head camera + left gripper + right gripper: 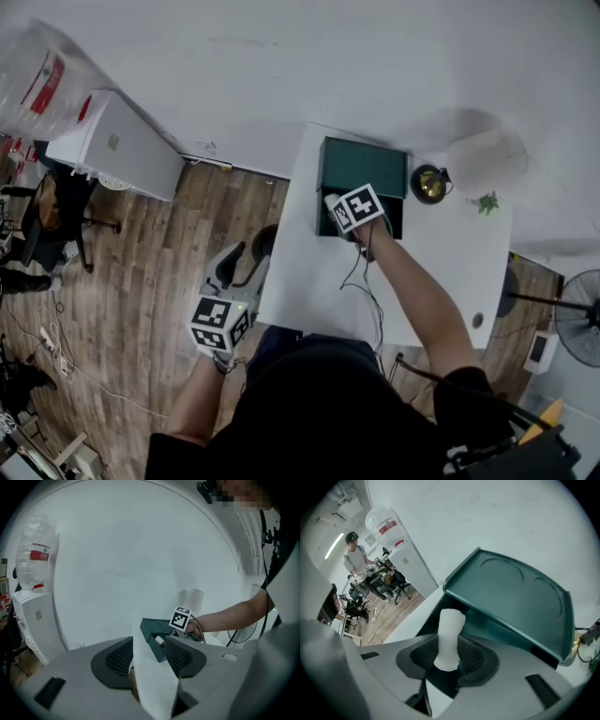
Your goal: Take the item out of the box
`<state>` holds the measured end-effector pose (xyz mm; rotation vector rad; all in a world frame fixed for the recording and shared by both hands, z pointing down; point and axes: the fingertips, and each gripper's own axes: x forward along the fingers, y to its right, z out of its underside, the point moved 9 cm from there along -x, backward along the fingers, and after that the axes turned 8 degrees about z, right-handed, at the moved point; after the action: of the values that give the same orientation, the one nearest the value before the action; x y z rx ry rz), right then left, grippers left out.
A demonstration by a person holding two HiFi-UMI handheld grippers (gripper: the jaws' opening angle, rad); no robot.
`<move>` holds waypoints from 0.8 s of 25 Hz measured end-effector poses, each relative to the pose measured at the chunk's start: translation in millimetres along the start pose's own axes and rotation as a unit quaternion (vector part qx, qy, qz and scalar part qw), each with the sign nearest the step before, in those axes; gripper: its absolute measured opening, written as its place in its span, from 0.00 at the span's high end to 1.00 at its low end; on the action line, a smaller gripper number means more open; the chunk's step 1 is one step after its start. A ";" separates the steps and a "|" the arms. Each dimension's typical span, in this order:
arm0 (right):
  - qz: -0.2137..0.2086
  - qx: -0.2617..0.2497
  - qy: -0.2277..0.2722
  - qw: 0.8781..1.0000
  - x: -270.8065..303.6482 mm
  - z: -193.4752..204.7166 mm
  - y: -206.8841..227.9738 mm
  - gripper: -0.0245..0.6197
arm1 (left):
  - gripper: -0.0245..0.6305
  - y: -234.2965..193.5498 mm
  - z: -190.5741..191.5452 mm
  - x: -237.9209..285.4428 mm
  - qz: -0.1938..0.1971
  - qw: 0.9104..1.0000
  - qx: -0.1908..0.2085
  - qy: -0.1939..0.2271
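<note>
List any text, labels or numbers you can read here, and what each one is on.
Nothing reads clearly.
Water jug: red label, print too blurred to read.
White dispenser: small sticker, too small to read.
Marker cubes: black-and-white square patterns, no letters.
Green box: no print visible.

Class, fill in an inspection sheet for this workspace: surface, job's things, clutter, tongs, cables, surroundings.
Surface: white table, with a small dark spot near its right front.
Job's things: green box at the far edge, lid up; white item upright in the right tongs, at the box's mouth.
Clutter: gold round object, green sprig and pale shade-like thing, all right of the box.
Tongs: right tongs shut on the item; left tongs open, at the table's left edge, holding nothing.
Cables: thin cable lies across the table below the right tongs.
Surroundings: wood floor, water dispenser, fan, a person far off.
</note>
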<state>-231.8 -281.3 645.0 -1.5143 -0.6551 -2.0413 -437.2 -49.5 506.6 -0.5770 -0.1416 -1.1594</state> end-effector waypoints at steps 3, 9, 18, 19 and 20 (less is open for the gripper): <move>-0.006 -0.004 0.020 1.000 -18.7 7.0 0.3 0.75 | 0.65 9.7 -3.9 7.6 0.011 1.000 0.009 -0.001; -0.035 0.052 0.107 0.992 -67.7 29.5 14.1 0.76 | 0.66 43.9 -11.9 31.5 0.045 0.999 0.020 0.000; -0.043 0.120 0.300 0.945 -164.8 79.4 42.3 0.76 | 0.66 100.9 -16.5 63.5 0.084 0.995 0.044 -0.008; -0.033 0.124 0.316 0.940 -175.0 85.3 46.7 0.76 | 0.67 107.1 -18.1 66.7 0.088 0.995 0.047 -0.008; -0.023 0.128 0.330 0.935 -184.3 91.4 51.5 0.76 | 0.67 113.2 -19.6 69.9 0.091 0.995 0.051 -0.007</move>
<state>-87.2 -239.7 495.6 -0.6024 -0.6414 -2.2098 -311.1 -85.8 477.3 -0.4977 -0.1569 -0.9659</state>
